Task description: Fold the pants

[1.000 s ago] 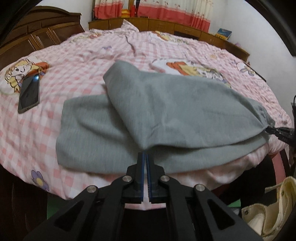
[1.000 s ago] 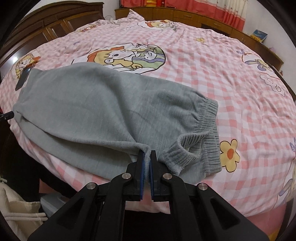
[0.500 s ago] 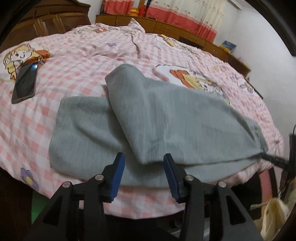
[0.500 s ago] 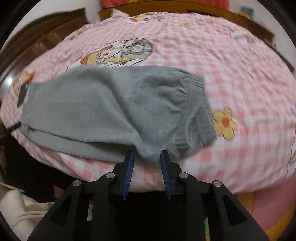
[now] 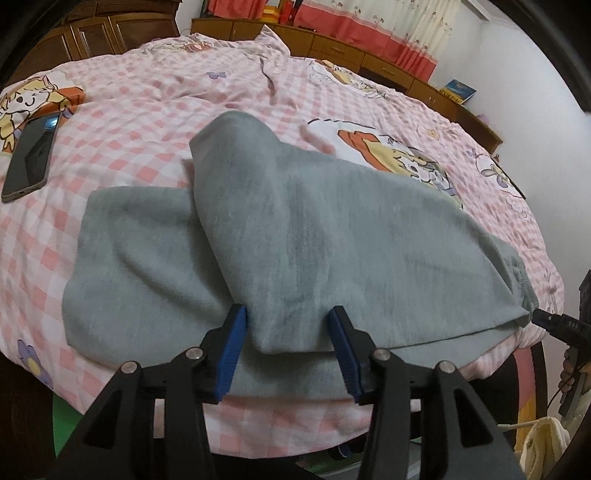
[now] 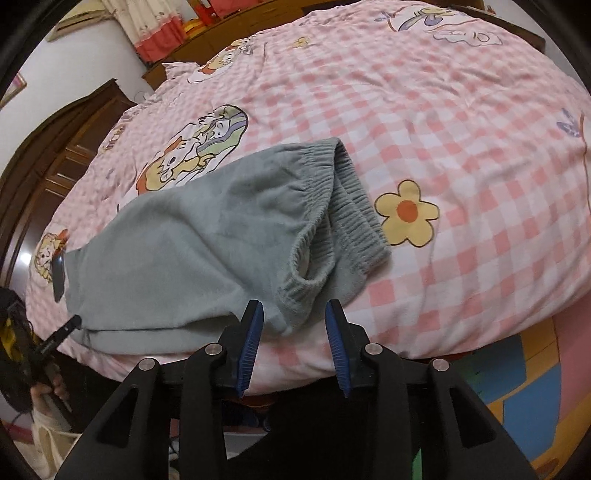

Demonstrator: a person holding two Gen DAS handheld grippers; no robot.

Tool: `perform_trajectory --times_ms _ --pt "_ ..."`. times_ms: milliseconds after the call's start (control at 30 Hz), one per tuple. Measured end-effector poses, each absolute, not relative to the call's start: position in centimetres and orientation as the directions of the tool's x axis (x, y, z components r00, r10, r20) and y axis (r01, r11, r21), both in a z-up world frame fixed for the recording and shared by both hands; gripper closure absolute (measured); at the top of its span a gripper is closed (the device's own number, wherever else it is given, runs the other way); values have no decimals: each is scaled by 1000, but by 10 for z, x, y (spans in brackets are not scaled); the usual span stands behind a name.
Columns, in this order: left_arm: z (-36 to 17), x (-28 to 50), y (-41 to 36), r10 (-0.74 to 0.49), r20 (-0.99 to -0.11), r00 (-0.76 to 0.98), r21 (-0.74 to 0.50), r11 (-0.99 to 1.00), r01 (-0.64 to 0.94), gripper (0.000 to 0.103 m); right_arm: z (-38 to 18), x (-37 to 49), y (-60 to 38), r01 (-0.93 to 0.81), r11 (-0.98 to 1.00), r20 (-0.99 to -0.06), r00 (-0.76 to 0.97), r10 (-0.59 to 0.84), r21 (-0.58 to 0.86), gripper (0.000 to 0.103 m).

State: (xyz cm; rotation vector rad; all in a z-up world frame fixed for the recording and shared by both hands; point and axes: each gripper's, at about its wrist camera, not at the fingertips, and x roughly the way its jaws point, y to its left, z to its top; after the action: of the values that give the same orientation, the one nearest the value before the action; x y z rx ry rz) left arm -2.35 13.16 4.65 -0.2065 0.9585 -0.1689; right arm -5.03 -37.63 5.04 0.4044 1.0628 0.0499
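Note:
Grey pants [image 5: 295, 236] lie on the pink checked bed [image 5: 155, 99], folded lengthwise with one leg laid askew over the other. My left gripper [image 5: 288, 317] is open at the near edge, its blue pads either side of the upper leg's folded edge without pressing it. In the right wrist view the pants [image 6: 207, 236] end in a ribbed elastic waistband [image 6: 351, 206]. My right gripper [image 6: 293, 314] has its jaws opening, with the waistband's near corner lying between them, not pinched. The other gripper's tip [image 6: 66, 325] shows at the left.
A dark phone [image 5: 31, 158] lies on the bed at the left. Wooden wardrobes [image 5: 99, 33] and a headboard shelf with red-trimmed curtains [image 5: 369, 26] stand beyond the bed. A cream bag [image 5: 543, 458] sits on the floor at lower right. The bed's near edge drops off just under both grippers.
Both grippers were shut on the pants' near edge a second ago and have opened, letting the fabric drop onto the bed. The right wrist view has rolled strongly.

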Motion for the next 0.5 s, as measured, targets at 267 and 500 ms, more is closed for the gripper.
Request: perform_trajectory --times_ms 267,500 --pt "43 -17 136 -218 -795 567 -246 969 28 54 55 -37 -362 116 942 -831 512 215 315 67" --pt "31 -11 143 -223 -806 549 -285 958 -28 46 46 -26 -360 123 949 -851 486 199 292 67"
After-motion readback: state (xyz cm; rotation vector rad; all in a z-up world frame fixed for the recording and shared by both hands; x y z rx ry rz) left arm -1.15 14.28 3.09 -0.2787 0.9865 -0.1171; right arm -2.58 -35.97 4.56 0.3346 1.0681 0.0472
